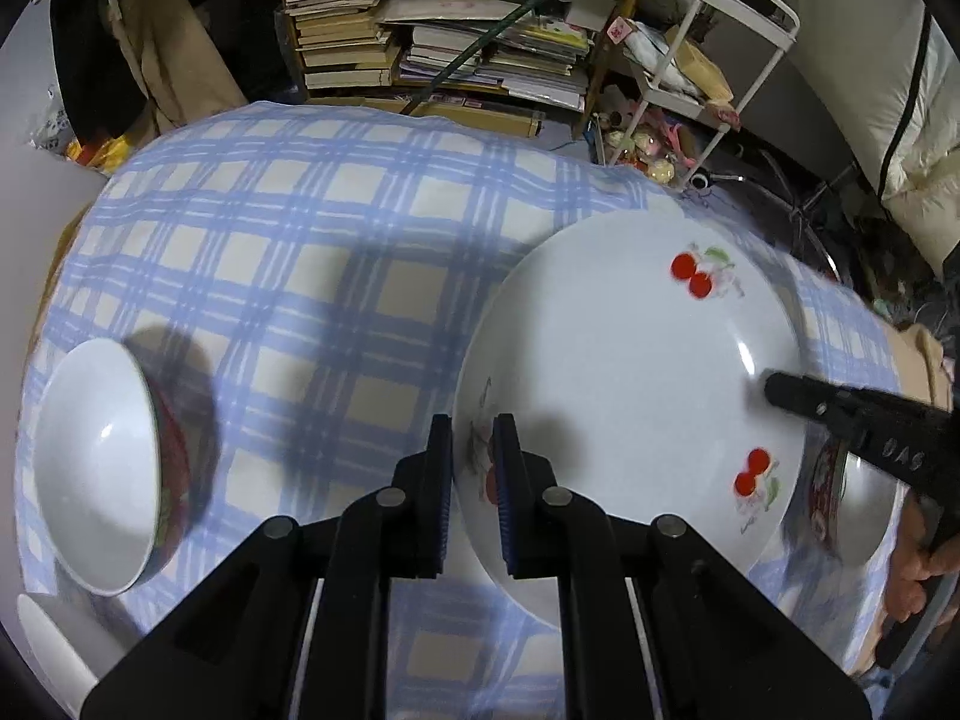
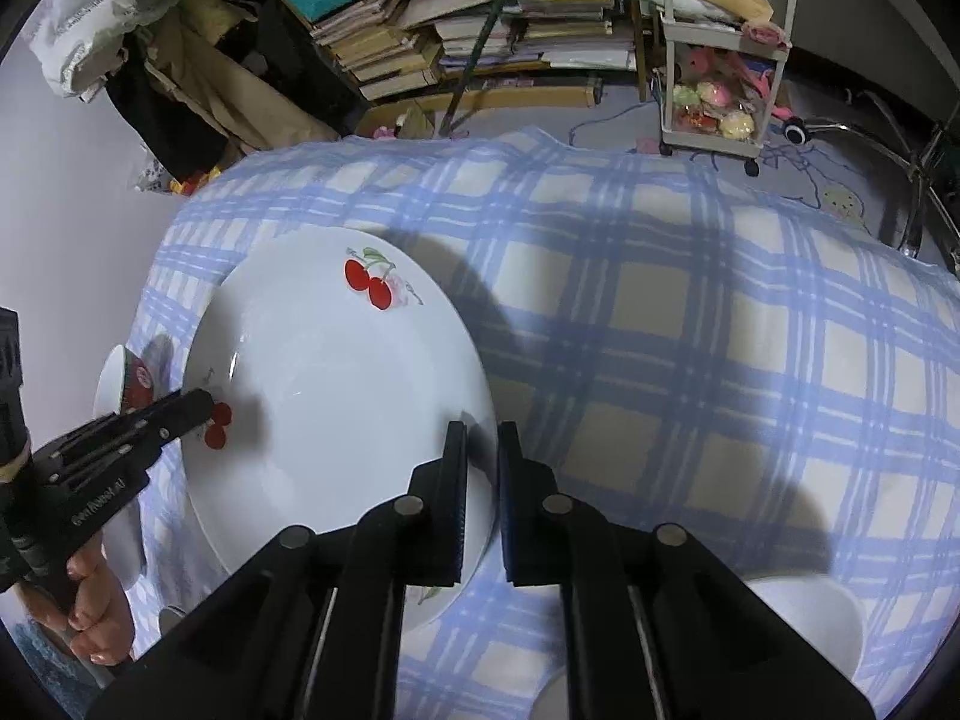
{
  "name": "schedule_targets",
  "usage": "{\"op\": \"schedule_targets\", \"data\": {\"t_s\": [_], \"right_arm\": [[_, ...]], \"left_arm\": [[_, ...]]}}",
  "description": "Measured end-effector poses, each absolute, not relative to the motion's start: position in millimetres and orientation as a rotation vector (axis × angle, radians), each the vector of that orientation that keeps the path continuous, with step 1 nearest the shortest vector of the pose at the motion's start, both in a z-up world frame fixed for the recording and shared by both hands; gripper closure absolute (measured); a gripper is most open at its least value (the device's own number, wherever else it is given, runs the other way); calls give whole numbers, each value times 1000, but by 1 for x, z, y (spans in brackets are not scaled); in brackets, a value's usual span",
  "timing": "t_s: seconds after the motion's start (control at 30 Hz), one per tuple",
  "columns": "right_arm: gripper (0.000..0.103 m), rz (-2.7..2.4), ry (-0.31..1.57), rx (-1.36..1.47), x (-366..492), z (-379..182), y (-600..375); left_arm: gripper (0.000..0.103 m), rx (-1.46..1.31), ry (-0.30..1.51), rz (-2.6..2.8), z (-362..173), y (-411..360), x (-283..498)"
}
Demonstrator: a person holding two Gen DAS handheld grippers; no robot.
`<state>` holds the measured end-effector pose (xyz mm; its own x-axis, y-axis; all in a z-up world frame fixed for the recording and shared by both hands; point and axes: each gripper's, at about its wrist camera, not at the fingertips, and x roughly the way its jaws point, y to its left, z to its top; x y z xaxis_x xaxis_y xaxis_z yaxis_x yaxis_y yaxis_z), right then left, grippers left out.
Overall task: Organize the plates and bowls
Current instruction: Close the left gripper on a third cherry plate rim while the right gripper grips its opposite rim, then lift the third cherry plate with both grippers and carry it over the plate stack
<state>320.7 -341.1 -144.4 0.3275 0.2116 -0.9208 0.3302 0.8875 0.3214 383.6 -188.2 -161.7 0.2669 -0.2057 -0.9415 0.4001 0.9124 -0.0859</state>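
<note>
The large white round ceramic plate with red cherry prints (image 1: 630, 396) sits over the blue-and-cream checked cloth covering the surface (image 1: 288, 252), and I have it pinched at two opposite sides of its rim. My left hand-held gripper (image 1: 472, 468) is closed down narrow on the plate's left edge, one finger (image 1: 438, 480) outside the rim and the other over the inside, beside a cherry print. My right hand-held gripper (image 2: 482, 480) is likewise clamped narrow on the plate's right edge, its left finger (image 2: 454, 492) lying over the inner face and the right one outside it. Whether the plate rests on the cloth or is lifted clear I cannot tell. To the left of the plate, well apart from it, a white ceramic bowl with a red patterned outside (image 1: 102, 474) stands on the cloth. Just beyond the plate's right edge a second red-patterned bowl (image 1: 840, 498) shows partly under the rim. My right hand (image 1: 912, 582) grips its handle there. Behind the surface stand a wooden shelf crammed with stacked books (image 1: 372, 30) and a white wheeled cart (image 2: 714, 90).
</note>
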Motion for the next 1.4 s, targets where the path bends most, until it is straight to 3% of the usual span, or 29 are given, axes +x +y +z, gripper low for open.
{"op": "schedule_targets", "data": {"t_s": [0.93, 1.4], "right_arm": [[93, -26, 1179, 468, 245, -67, -233], [93, -11, 1168, 476, 185, -75, -173]], "left_arm": [[88, 118, 1166, -349, -84, -77, 272], [88, 144, 1166, -301, -87, -26, 207]]}}
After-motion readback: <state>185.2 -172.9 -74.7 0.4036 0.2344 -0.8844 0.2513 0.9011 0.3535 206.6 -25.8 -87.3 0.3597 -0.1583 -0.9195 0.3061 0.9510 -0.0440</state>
